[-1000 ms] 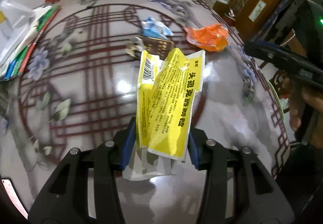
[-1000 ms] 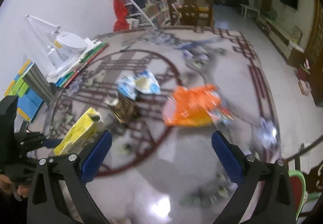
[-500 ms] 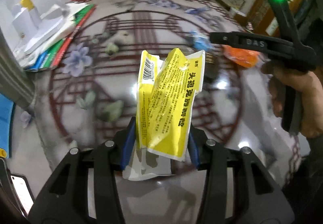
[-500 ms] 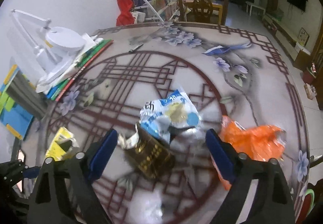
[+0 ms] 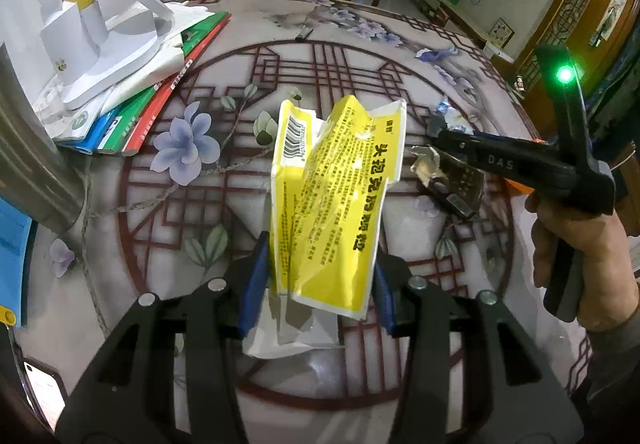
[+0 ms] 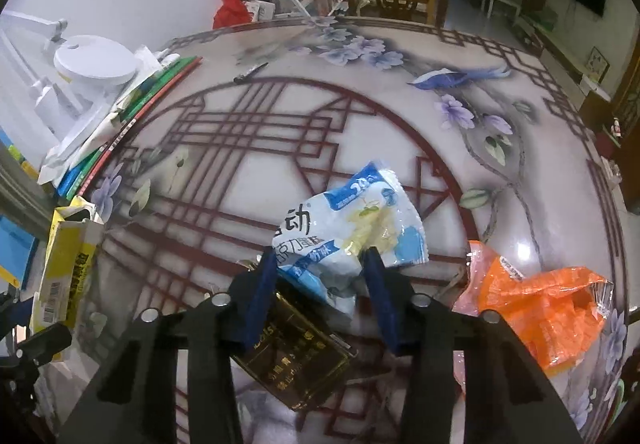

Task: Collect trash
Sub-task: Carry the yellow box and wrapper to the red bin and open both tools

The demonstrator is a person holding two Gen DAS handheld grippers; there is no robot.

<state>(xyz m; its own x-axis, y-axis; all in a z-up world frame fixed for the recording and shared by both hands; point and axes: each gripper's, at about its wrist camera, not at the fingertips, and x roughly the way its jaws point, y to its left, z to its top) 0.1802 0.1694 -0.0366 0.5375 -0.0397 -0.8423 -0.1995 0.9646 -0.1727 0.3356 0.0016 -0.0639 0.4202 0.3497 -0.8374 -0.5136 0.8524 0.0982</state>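
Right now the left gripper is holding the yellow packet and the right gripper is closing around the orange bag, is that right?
Not quite. The left gripper does hold the yellow packet, but the right gripper is closing around the blue and white wrapper, as the right wrist view shows. The orange bag lies untouched to its right.

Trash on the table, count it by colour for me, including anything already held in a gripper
Yellow: 1, the yellow packet held in the left gripper
Blue and white: 1, the blue wrapper between the closing jaws of the right gripper
Orange: 1, the orange bag
Dark with gold print: 1, the dark packet
Total: 4
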